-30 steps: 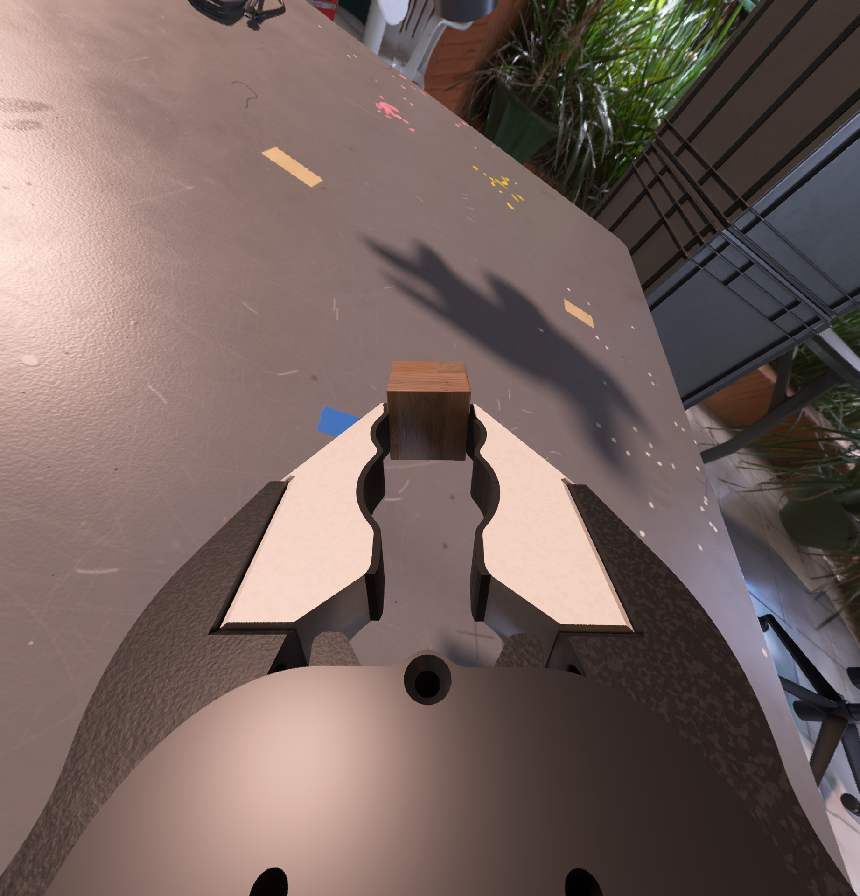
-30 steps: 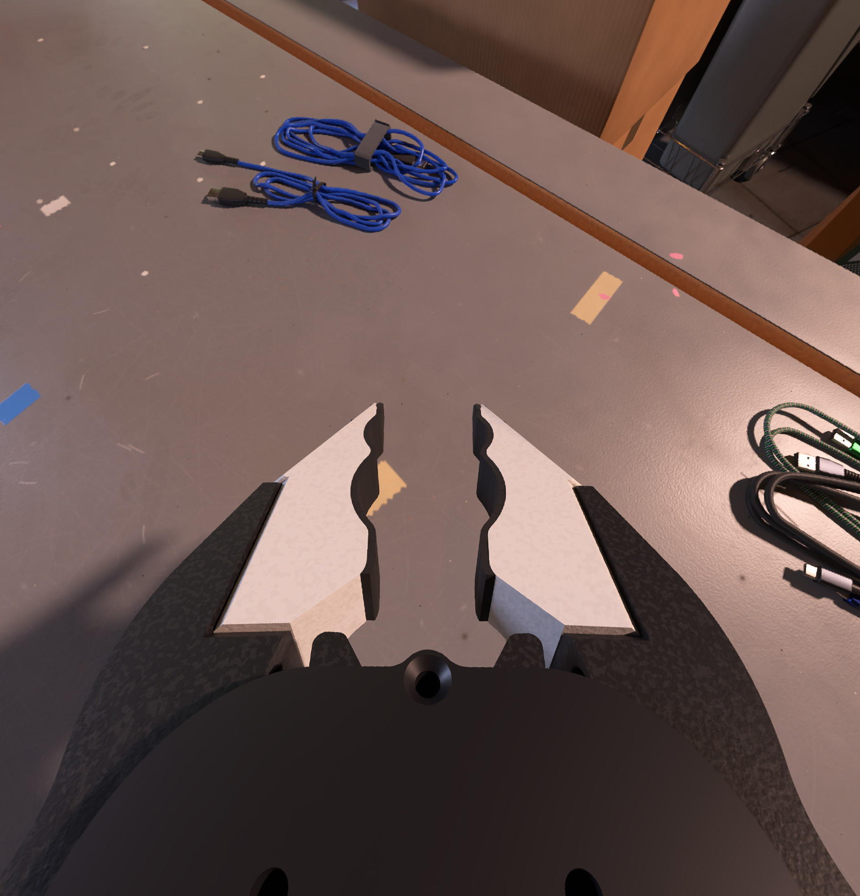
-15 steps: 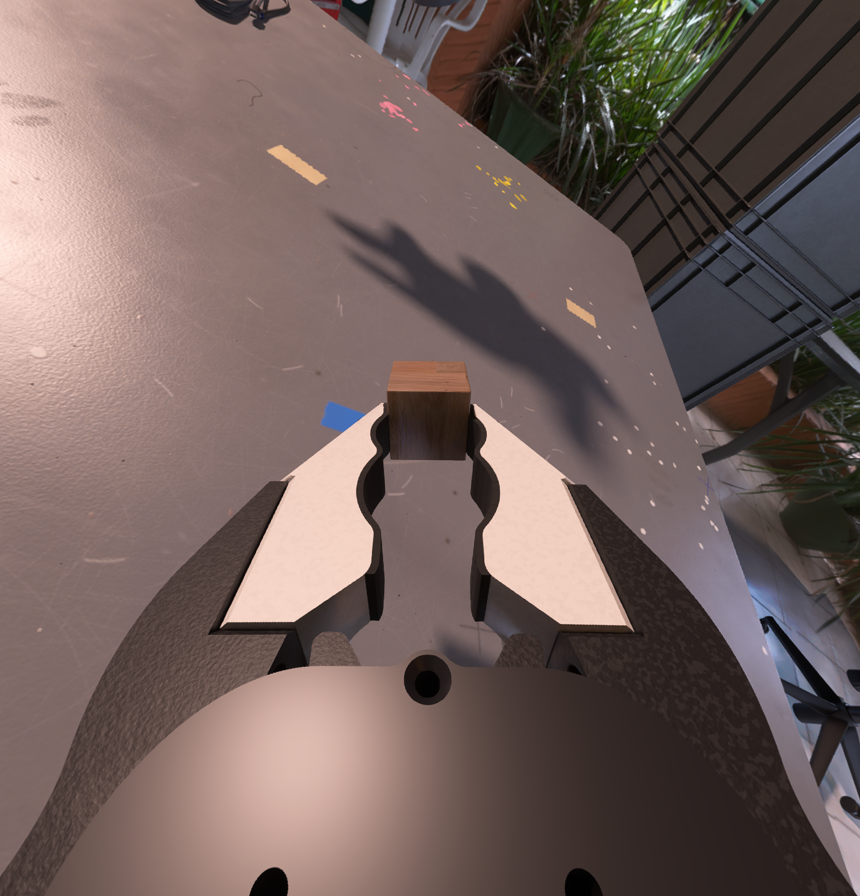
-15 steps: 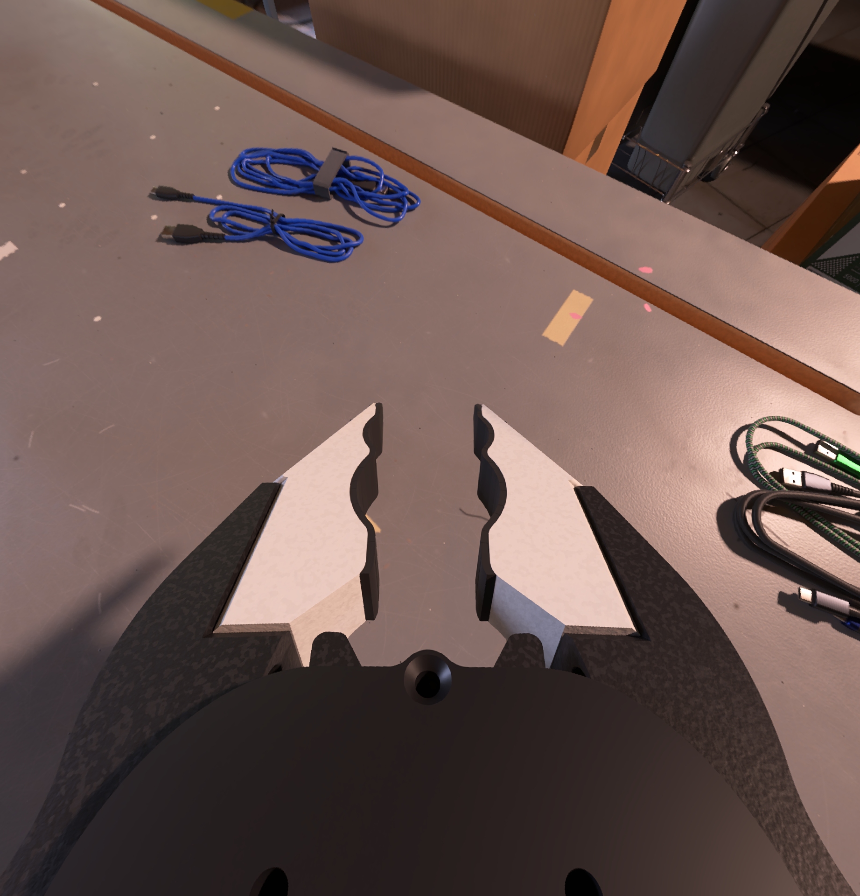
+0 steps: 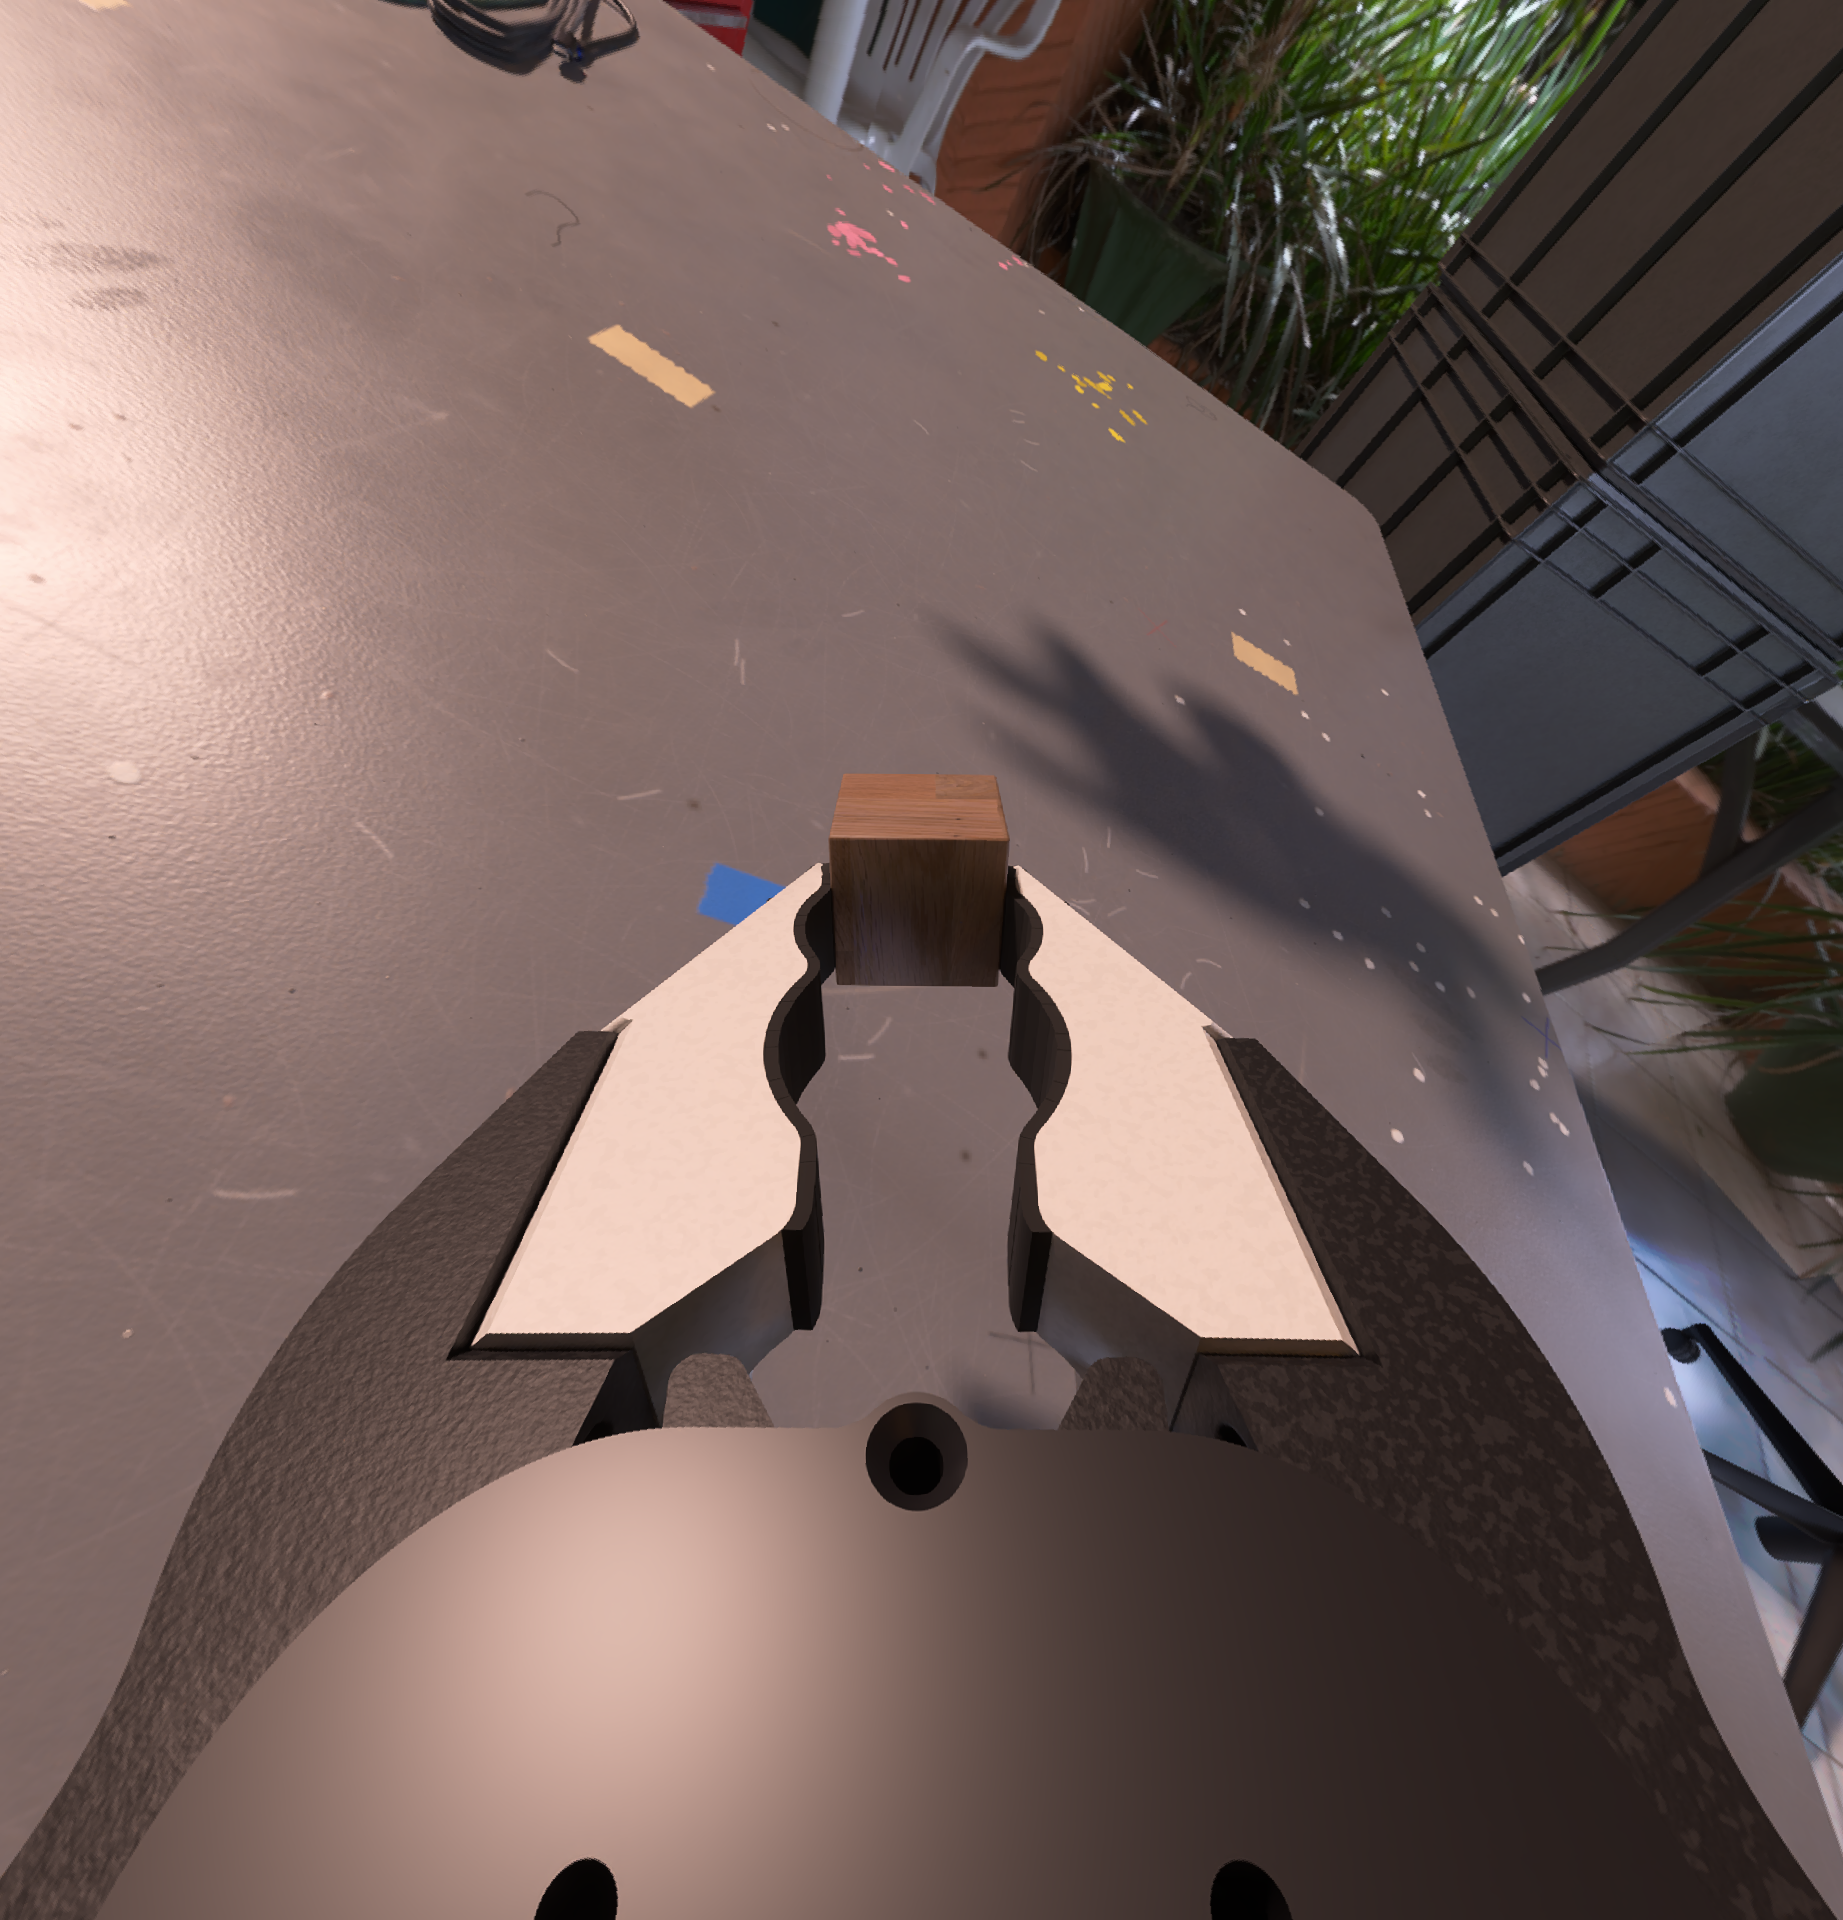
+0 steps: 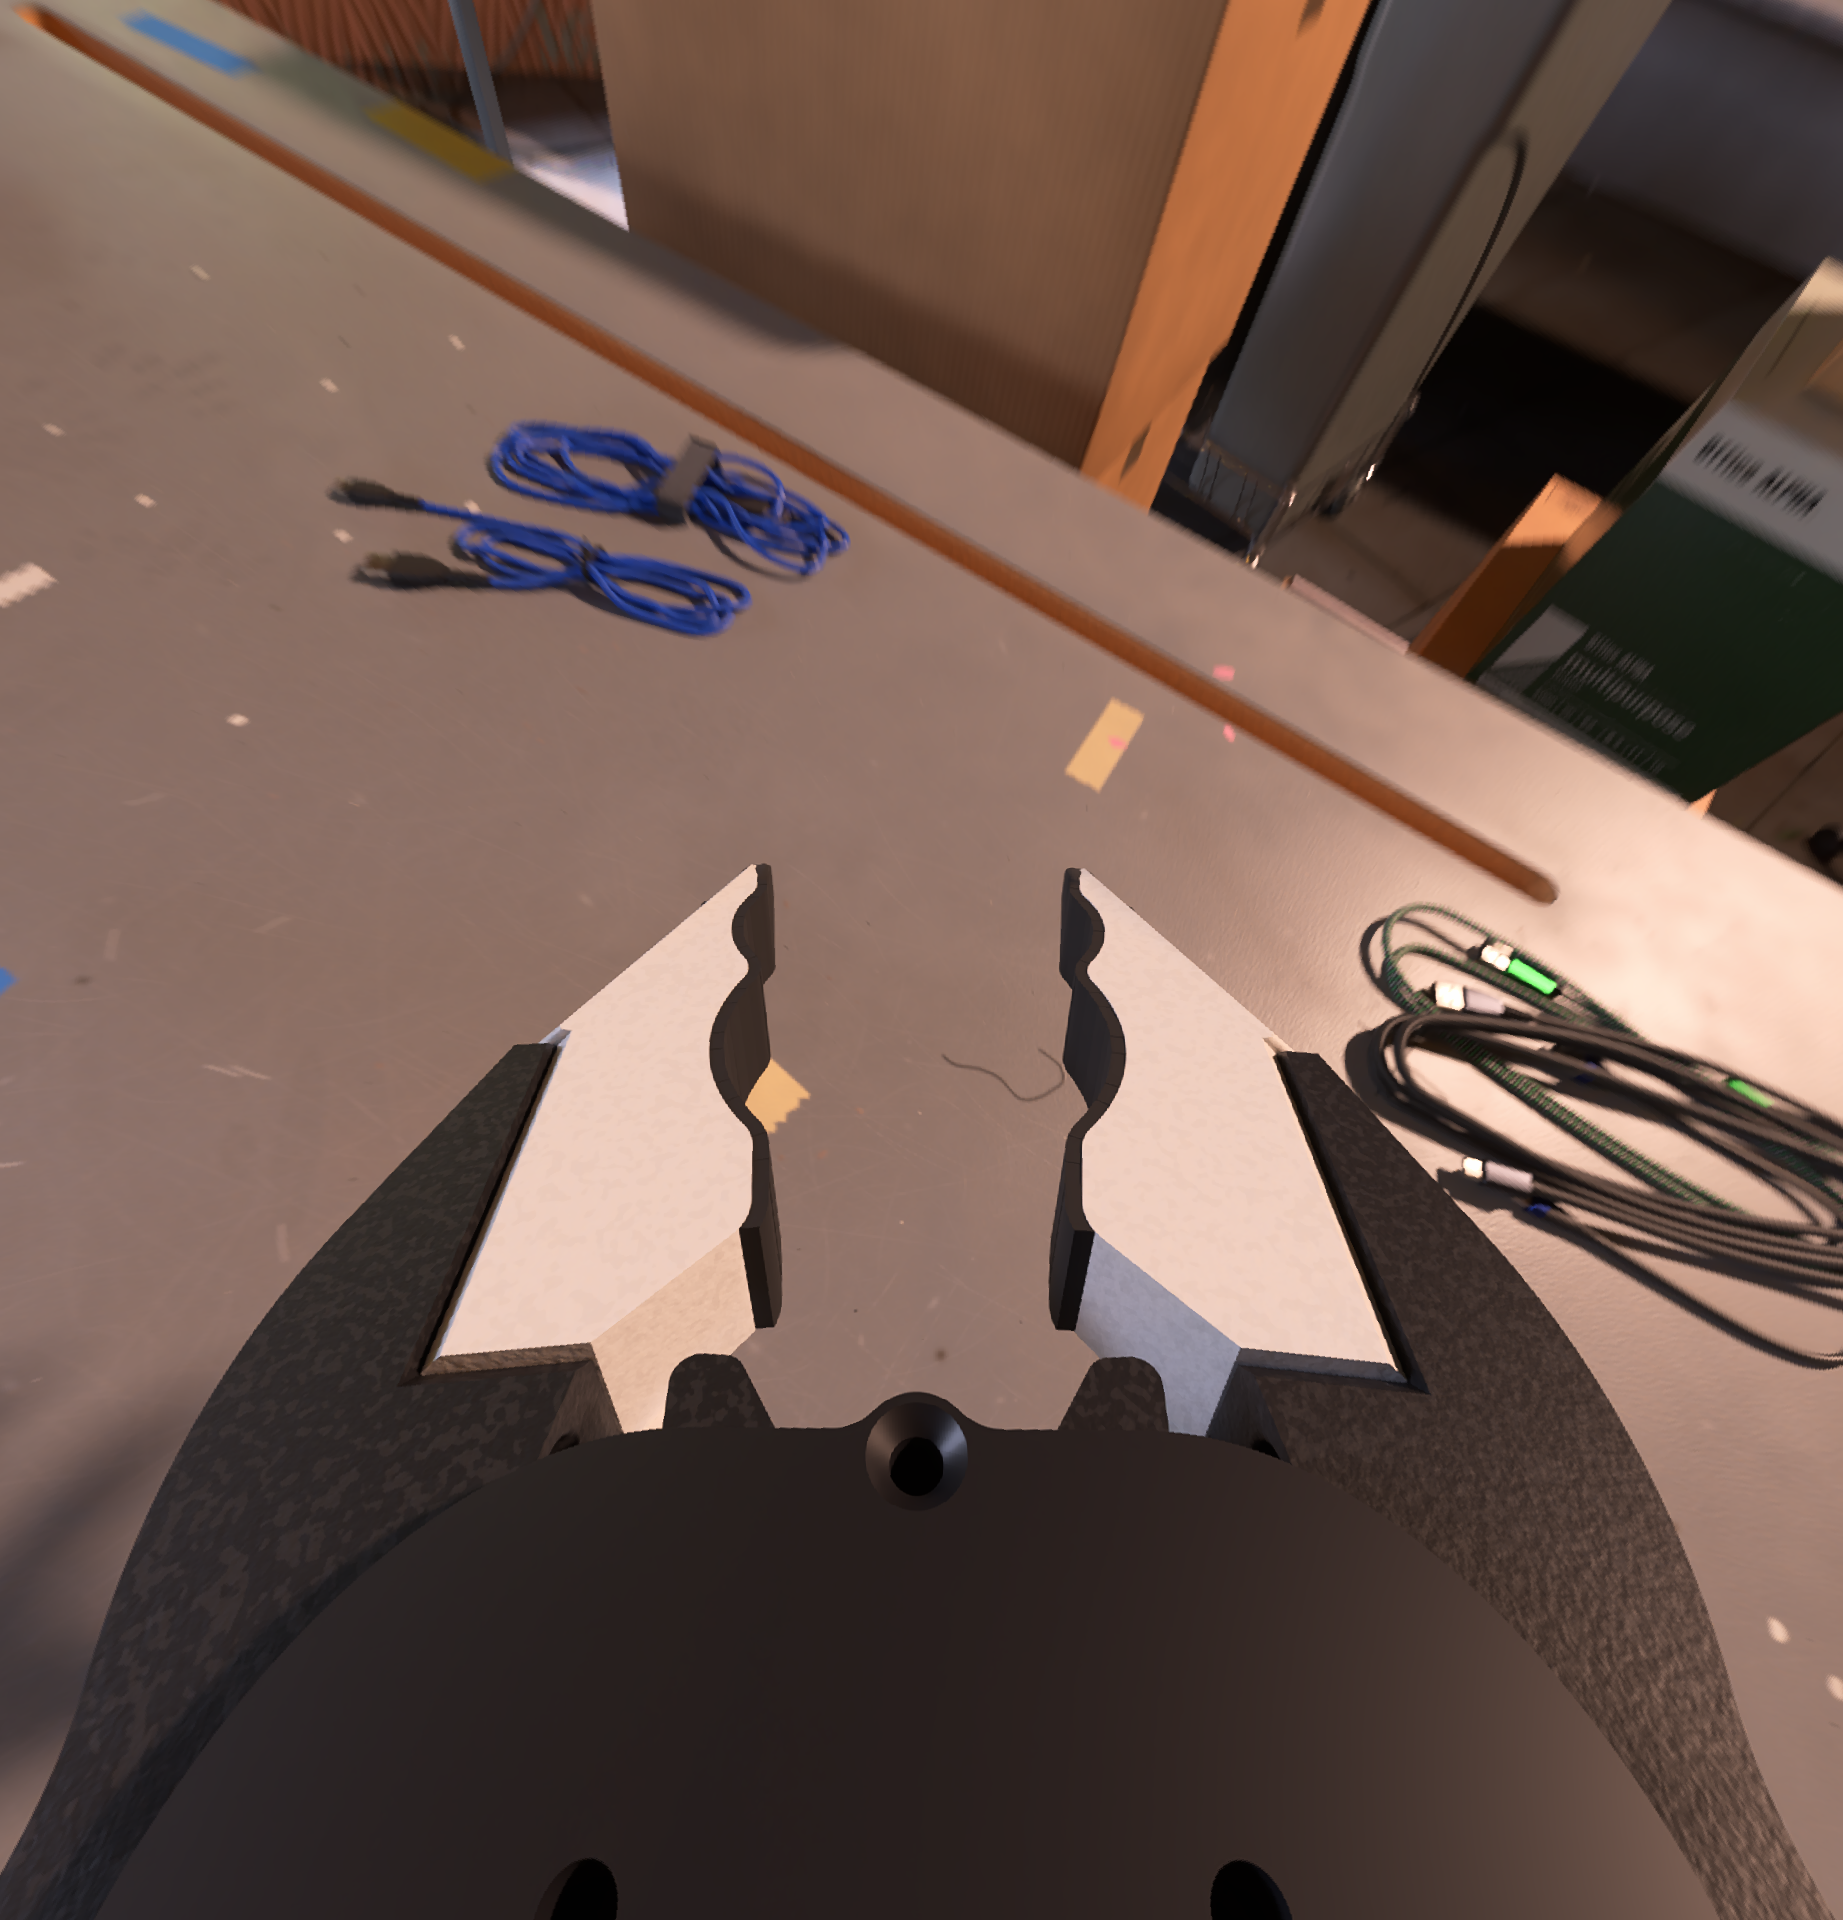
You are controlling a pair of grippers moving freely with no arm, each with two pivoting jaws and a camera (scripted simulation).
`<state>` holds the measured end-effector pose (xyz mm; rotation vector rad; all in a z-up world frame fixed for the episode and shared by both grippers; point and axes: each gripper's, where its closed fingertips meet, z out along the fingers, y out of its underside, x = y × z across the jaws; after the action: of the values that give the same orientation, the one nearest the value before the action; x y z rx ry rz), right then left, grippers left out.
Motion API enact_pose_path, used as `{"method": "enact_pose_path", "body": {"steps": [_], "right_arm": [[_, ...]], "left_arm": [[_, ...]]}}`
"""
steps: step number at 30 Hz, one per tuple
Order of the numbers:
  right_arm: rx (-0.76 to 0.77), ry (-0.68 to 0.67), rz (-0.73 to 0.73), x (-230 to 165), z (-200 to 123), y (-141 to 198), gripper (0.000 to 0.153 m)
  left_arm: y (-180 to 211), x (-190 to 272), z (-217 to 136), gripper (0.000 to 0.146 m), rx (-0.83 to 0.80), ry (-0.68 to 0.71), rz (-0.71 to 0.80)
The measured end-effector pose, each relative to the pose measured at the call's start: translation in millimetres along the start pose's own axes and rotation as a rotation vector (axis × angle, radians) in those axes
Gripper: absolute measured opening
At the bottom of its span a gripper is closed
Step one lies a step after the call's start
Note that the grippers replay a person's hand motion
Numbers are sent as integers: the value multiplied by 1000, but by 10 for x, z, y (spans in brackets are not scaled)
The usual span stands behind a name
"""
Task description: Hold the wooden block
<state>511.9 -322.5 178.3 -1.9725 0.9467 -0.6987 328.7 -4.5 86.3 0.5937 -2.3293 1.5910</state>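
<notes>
A small brown wooden block (image 5: 917, 883) sits clamped between the fingertips of my left gripper (image 5: 917, 914), above the grey table (image 5: 377, 727). The left gripper is shut on it, with its near face showing between the white pads (image 5: 688, 1122). My right gripper (image 6: 917, 904) is open and empty over another part of the grey table (image 6: 377, 831). The block does not show in the right wrist view.
Blue coiled cables (image 6: 636, 530) lie far left of the right gripper and black and green cables (image 6: 1623, 1112) lie at its right. Tape scraps (image 6: 1104, 743) dot the table. The table edge (image 5: 1468, 727), railing and plants (image 5: 1312, 208) are right of the left gripper.
The right gripper's jaws have opened wider and its view has shifted, showing more of the background. The left gripper still holds the block; the shadow on the table has moved right.
</notes>
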Motion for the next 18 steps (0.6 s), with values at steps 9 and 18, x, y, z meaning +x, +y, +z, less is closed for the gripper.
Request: {"method": "enact_pose_path", "body": {"steps": [9,18], "right_arm": [[237,-443,-139,-1821,-579,-725,40],[343,-724,-44,-3508,530,-589,14]], "left_arm": [[-130,17,-155,31,33,-89,59],[-287,-21,-452,31,79,-233,131]]}}
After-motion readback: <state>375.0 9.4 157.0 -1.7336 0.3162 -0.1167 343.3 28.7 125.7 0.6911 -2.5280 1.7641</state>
